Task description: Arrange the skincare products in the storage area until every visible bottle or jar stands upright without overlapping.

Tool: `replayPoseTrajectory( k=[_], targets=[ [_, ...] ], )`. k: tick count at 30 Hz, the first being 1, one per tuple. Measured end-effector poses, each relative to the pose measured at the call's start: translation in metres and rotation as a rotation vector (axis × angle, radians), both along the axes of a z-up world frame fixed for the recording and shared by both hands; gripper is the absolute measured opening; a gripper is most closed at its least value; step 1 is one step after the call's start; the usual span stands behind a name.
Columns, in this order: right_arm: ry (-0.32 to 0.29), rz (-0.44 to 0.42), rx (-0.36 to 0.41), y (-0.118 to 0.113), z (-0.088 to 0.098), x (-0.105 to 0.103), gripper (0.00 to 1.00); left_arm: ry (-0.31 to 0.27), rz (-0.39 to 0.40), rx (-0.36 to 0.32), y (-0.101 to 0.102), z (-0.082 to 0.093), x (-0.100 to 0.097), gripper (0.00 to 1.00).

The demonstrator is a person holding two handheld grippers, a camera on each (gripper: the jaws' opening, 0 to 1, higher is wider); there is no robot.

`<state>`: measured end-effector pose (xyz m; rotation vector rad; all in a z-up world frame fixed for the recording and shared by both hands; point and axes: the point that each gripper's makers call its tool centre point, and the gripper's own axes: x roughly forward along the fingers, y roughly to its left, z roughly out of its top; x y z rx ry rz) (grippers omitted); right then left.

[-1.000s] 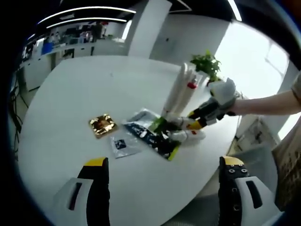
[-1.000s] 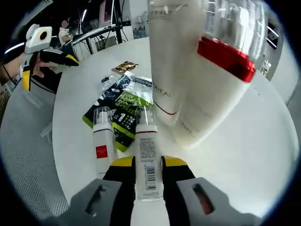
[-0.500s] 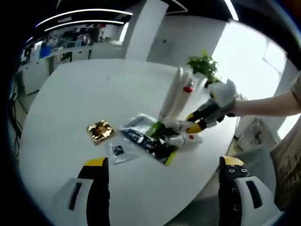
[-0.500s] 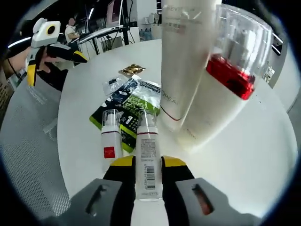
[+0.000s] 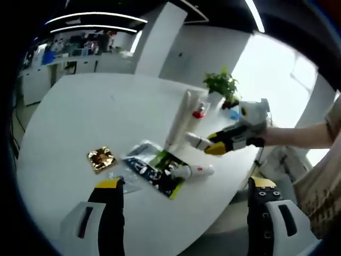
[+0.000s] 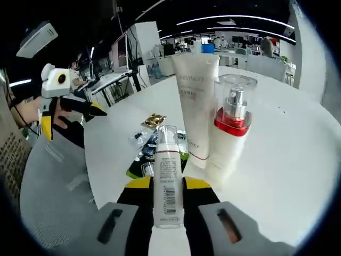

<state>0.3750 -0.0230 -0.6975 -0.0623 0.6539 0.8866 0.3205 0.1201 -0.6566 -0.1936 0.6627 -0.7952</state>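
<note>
Right claw (image 6: pixel 168 186) is pinching a small white pump bottle (image 6: pixel 168 181) w/ barcode label, held off the white round desk (image 6: pixel 277 160); its long axis is running along the jaws, clear cap pointing toward 12 o'clock in the right gripper view. In the left gripper view the same bottle (image 5: pixel 196 141) is lying near-horizontal in the air, cap aiming toward 9 o'clock, just above the desk (image 5: pixel 69 117).

Beyond it, two containers are standing upright, touching: a tall white tube (image 6: pixel 194 106) at approx. 12 o'clock and a white bottle w/ red collar (image 6: pixel 230 133) and clear cap, pump visible inside, at 1 o'clock. Contents of all three can't be told.

A second small bottle w/ red label (image 5: pixel 193 170) is lying flat, partly on dark green-and-black sachets (image 5: pixel 154 170). A gold foil sachet (image 5: pixel 100 159) is sitting apart at 9 o'clock of them; a clear sachet (image 5: pixel 127 183) is just beside the left jaw.

Left claw (image 5: pixel 184 194) is standing spread wide, nothing between jaws, hovering at the desk's near edge; seen in the right gripper view (image 6: pixel 98 111) at 10 o'clock, held by a hand (image 6: pixel 64 114). A potted plant (image 5: pixel 221 88) is sitting at the far edge.
</note>
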Motion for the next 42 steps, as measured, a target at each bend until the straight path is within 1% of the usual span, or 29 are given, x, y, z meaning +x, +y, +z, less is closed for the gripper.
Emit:
replayPoseTrajectory(
  k=[1, 4, 6, 7, 9, 10, 13, 16, 18, 20, 25, 27, 30, 33, 34, 35, 36, 38, 39, 42],
  targets=[
    [0.004, -0.020, 0.046, 0.003, 0.006, -0.002, 0.19, -0.002, -0.003, -0.008, -0.002, 0.003, -0.001, 0.95],
    [0.009, -0.054, 0.140, 0.009, 0.019, -0.006, 0.19, -0.003, -0.001, -0.042, -0.006, 0.011, -0.003, 0.95],
    [0.016, -0.080, 0.233, 0.016, 0.032, -0.009, 0.19, -0.004, -0.001, -0.067, -0.009, 0.017, -0.004, 0.94],
    [0.017, -0.083, 0.265, 0.018, 0.037, -0.011, 0.19, -0.004, -0.001, -0.075, -0.009, 0.019, -0.004, 0.94],
    [0.019, -0.097, 0.329, 0.023, 0.048, -0.015, 0.20, 0.001, 0.002, -0.132, -0.015, 0.028, -0.005, 0.94],
    [0.020, -0.100, 0.353, 0.025, 0.052, -0.016, 0.20, 0.006, 0.009, -0.171, -0.017, 0.033, -0.004, 0.94],
    [0.037, -0.118, 0.462, 0.032, 0.069, -0.023, 0.20, 0.006, 0.037, -0.241, -0.016, 0.045, 0.001, 0.92],
    [0.034, -0.126, 0.506, 0.037, 0.078, -0.028, 0.20, 0.000, 0.043, -0.276, -0.016, 0.055, 0.004, 0.91],
    [0.038, -0.128, 0.554, 0.041, 0.086, -0.033, 0.20, 0.000, 0.041, -0.307, -0.019, 0.062, 0.005, 0.91],
    [0.036, -0.127, 0.580, 0.045, 0.090, -0.037, 0.20, 0.000, 0.041, -0.349, -0.022, 0.071, 0.005, 0.90],
    [0.049, -0.134, 0.681, 0.053, 0.105, -0.048, 0.20, 0.023, 0.044, -0.506, -0.033, 0.094, 0.008, 0.85],
    [0.054, -0.132, 0.714, 0.056, 0.110, -0.053, 0.20, 0.025, 0.032, -0.510, -0.038, 0.098, 0.008, 0.82],
    [0.059, -0.121, 0.749, 0.060, 0.115, -0.059, 0.20, 0.025, -0.019, -0.513, -0.050, 0.104, 0.004, 0.77],
    [0.066, -0.114, 0.805, 0.064, 0.124, -0.065, 0.20, 0.035, -0.073, -0.548, -0.061, 0.114, -0.001, 0.70],
    [0.068, -0.111, 0.831, 0.065, 0.128, -0.067, 0.20, 0.037, -0.080, -0.552, -0.062, 0.115, -0.002, 0.68],
    [0.071, -0.110, 0.850, 0.065, 0.131, -0.068, 0.20, 0.046, -0.101, -0.566, -0.066, 0.118, -0.004, 0.61],
    [0.073, -0.108, 0.879, 0.065, 0.136, -0.070, 0.20, 0.045, -0.106, -0.572, -0.067, 0.119, -0.003, 0.54],
    [0.078, -0.102, 0.910, 0.066, 0.141, -0.072, 0.20, 0.055, -0.138, -0.596, -0.068, 0.121, -0.005, 0.36],
    [0.081, -0.095, 0.920, 0.067, 0.143, -0.074, 0.20, 0.060, -0.142, -0.606, -0.069, 0.123, -0.005, 0.34],
    [0.082, -0.076, 0.932, 0.070, 0.147, -0.081, 0.20, 0.078, -0.164, -0.623, -0.071, 0.128, -0.006, 0.36]
  ],
)
